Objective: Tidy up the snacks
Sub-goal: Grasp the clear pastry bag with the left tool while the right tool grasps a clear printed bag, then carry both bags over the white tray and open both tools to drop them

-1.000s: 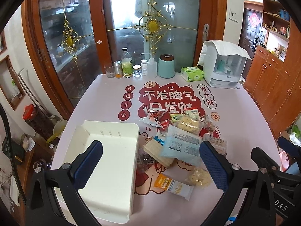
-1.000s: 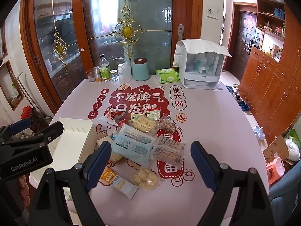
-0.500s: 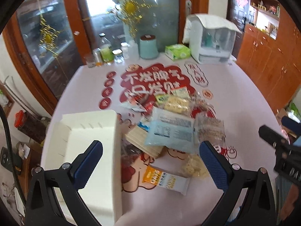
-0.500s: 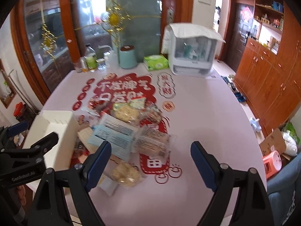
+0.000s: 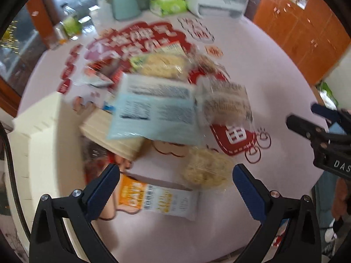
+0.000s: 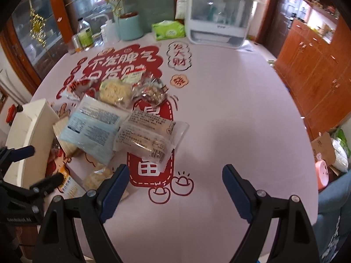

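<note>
A heap of snack packets lies mid-table beside a cream plastic bin on its left. My left gripper hangs open just above an orange-and-white bar packet and a clear bag of pale puffs. Behind them lie a light blue flat pack, a beige box and a clear wrapped cake packet. My right gripper is open over bare tablecloth, right of the heap. Neither holds anything.
At the table's far edge stand a teal canister, a green tissue pack, bottles and a white appliance. Wooden cabinets line the right wall. A cardboard box sits on the floor.
Both grippers have come forward and down toward the table; the snack heap looms larger. My left gripper now hovers over the orange bar packet. Both stay open.
</note>
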### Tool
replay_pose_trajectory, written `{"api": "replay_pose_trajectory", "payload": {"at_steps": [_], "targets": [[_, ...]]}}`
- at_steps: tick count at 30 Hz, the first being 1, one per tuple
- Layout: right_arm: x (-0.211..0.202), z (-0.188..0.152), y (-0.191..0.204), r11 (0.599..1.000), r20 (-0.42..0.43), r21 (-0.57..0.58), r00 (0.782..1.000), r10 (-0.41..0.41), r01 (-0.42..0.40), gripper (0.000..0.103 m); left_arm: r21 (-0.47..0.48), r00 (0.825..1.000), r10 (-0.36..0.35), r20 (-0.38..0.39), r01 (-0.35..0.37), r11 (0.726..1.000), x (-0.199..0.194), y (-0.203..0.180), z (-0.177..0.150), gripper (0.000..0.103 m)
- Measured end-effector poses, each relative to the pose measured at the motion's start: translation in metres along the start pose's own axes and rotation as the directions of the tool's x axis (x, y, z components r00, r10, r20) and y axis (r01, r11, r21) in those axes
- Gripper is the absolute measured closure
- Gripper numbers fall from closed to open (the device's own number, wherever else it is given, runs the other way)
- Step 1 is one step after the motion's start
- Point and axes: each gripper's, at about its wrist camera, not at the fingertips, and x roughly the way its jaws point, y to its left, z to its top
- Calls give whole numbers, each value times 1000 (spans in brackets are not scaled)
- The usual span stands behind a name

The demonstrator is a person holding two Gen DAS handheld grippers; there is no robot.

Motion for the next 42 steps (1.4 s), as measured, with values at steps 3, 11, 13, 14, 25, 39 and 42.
{"api": "replay_pose_trajectory", "payload": {"at_steps": [3, 11, 13, 14, 25, 39, 42], "targets": [[22, 7, 2, 995, 19, -95, 1000, 21, -19, 16, 2, 999, -15, -49, 15, 1000, 23, -5, 1, 1], [73, 28, 26, 892, 41, -448, 995, 86, -59, 16, 24, 988, -59, -143, 63, 998, 60, -19, -3, 2], [84, 32, 35, 843, 22, -530, 992, 124, -93, 16, 34, 985, -66, -156, 73, 997, 64, -23, -4, 2], [89, 33, 39, 822, 13, -560, 991, 131, -101, 16, 38, 985, -69, -160, 76, 996, 65, -25, -4, 2], [134, 36, 63, 727, -132, -647, 974, 186, -227, 16, 90, 975, -80, -208, 100, 991, 97, -45, -10, 18], [113, 28, 7, 917, -109, -259, 952, 286, -305, 36, -29, 988, -45, -145, 41, 999, 89, -16, -8, 43], [108, 22, 3, 927, -105, -211, 950, 293, -309, 36, -41, 991, -31, -129, 26, 999, 80, -12, -9, 43]]}}
